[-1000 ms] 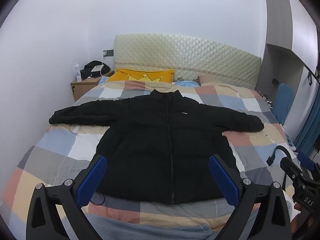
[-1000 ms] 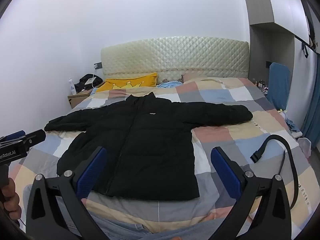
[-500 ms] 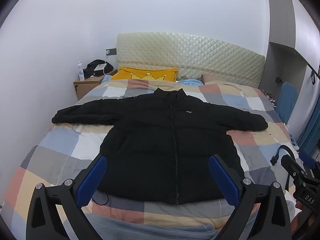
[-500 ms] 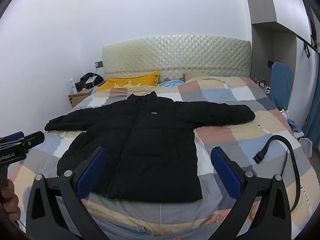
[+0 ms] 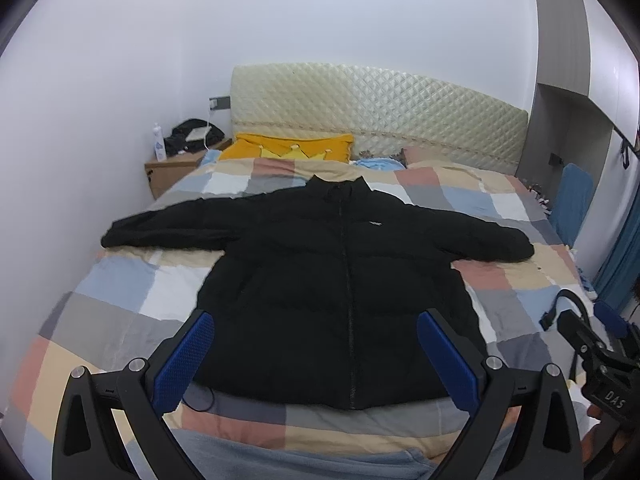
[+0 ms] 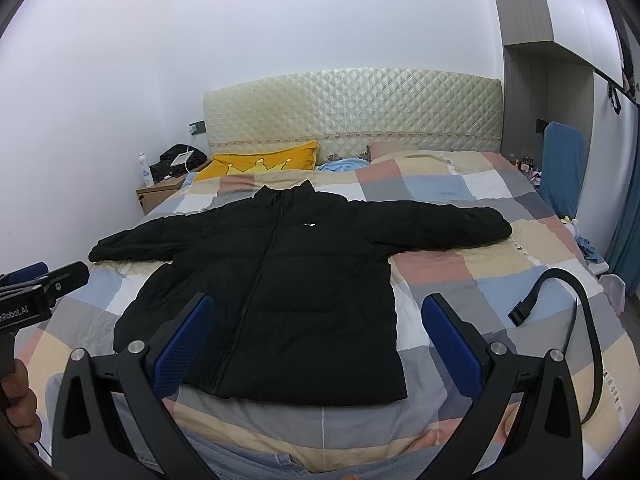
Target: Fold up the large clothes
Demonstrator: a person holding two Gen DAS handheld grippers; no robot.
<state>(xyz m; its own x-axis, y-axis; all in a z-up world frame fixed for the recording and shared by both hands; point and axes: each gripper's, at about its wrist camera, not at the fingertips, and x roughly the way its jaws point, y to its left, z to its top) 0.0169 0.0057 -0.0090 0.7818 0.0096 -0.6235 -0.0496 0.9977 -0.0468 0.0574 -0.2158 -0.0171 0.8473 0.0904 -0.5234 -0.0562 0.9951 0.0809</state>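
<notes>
A black puffer jacket (image 5: 336, 280) lies flat, front up and zipped, on the checked bed (image 5: 120, 292), collar toward the headboard and both sleeves spread out sideways. It also shows in the right wrist view (image 6: 280, 280). My left gripper (image 5: 316, 352) is open and empty, held above the foot of the bed just short of the jacket's hem. My right gripper (image 6: 316, 344) is open and empty, likewise short of the hem. Each gripper shows at the edge of the other's view.
A black strap with a buckle (image 6: 560, 308) lies on the bed right of the jacket. A yellow pillow (image 5: 288, 148) rests at the headboard (image 5: 380, 116). A nightstand (image 5: 176, 168) with a bottle stands at the left. A blue chair (image 6: 560, 164) stands at the right.
Both grippers have risen and tilted slightly, so the jacket sits a little lower in each view. The jacket has not moved and the jaws stay open.
</notes>
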